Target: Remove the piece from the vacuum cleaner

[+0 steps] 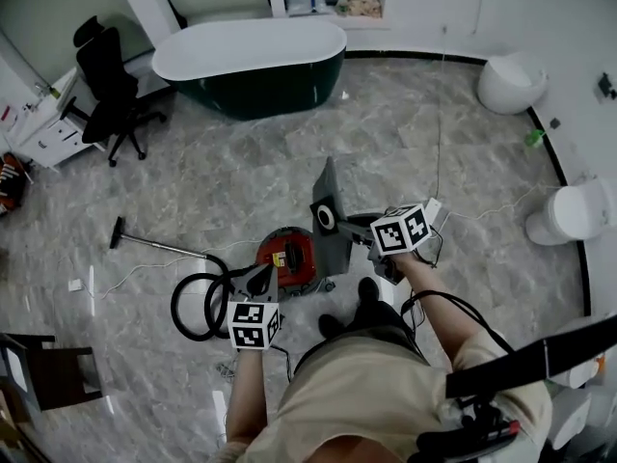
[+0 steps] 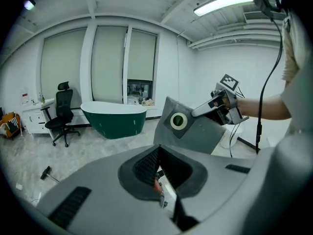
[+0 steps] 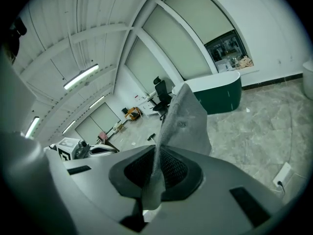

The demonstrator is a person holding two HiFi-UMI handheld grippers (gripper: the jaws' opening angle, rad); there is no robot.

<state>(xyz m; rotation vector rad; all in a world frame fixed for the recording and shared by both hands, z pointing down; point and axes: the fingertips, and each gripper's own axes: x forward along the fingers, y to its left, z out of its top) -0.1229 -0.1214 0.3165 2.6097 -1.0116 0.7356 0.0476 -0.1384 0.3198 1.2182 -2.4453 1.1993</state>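
Note:
A red vacuum cleaner [image 1: 289,254] sits on the marble floor just ahead of my feet, with its black hose [image 1: 198,302] coiled to its left. My right gripper [image 1: 359,226] is shut on a grey dust bag [image 1: 332,222] with a white round collar [image 2: 178,121], held up above and right of the vacuum. The bag's cloth [image 3: 188,121] runs between the right gripper's [image 3: 155,173] closed jaws. My left gripper [image 1: 260,280] hangs at the vacuum's near left edge. Its jaws [image 2: 159,173] meet with nothing seen between them; a red sliver shows below them.
The vacuum's wand and floor head [image 1: 145,242] lie to the left. A green-and-white bathtub [image 1: 251,61] stands at the back, with an office chair [image 1: 111,90] to its left. Toilets [image 1: 569,212] line the right wall. A cable and plug strip [image 1: 431,210] lie near my right hand.

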